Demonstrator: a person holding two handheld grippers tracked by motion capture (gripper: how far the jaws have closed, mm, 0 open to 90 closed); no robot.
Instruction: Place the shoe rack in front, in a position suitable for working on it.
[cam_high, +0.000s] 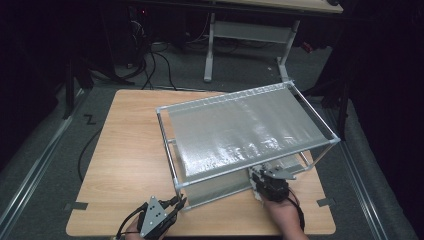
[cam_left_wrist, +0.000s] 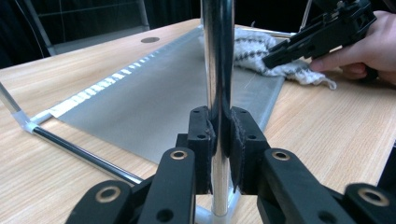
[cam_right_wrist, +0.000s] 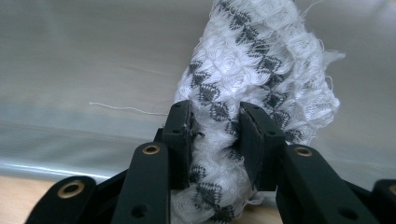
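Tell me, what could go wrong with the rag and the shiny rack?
1. The rag sheds loose threads; one might snag on the rack's lower sheet.
2. The left hand-held gripper clamps just one thin post, so hard wiping by the right hand-held gripper might tilt the rack.

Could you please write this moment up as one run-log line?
left gripper: shut on rack post | right gripper: shut on cloth | cloth: on lower shelf
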